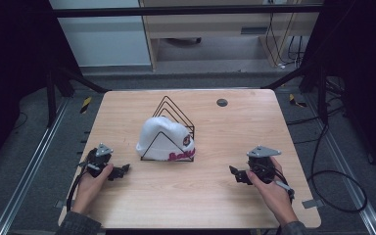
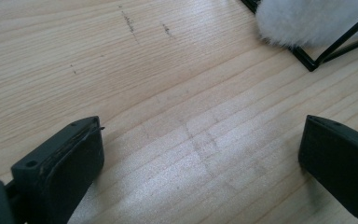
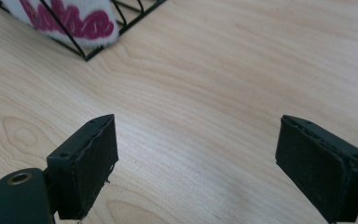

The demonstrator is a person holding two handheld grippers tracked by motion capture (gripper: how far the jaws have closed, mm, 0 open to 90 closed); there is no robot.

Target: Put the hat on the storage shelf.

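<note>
A white fluffy hat with pink lettering sits in a black wire rack at the middle of the wooden table. My left gripper rests low at the table's left front, held by a hand, open with bare wood between its jaws. In the left gripper view the hat's white edge and a rack corner lie at the upper right. My right gripper rests at the right front, open. The right gripper view has the pink lettering behind rack wires at the upper left.
A small dark round grommet is set in the table near its far edge. Cables trail on the floor to the right. Black frame posts stand at both far sides.
</note>
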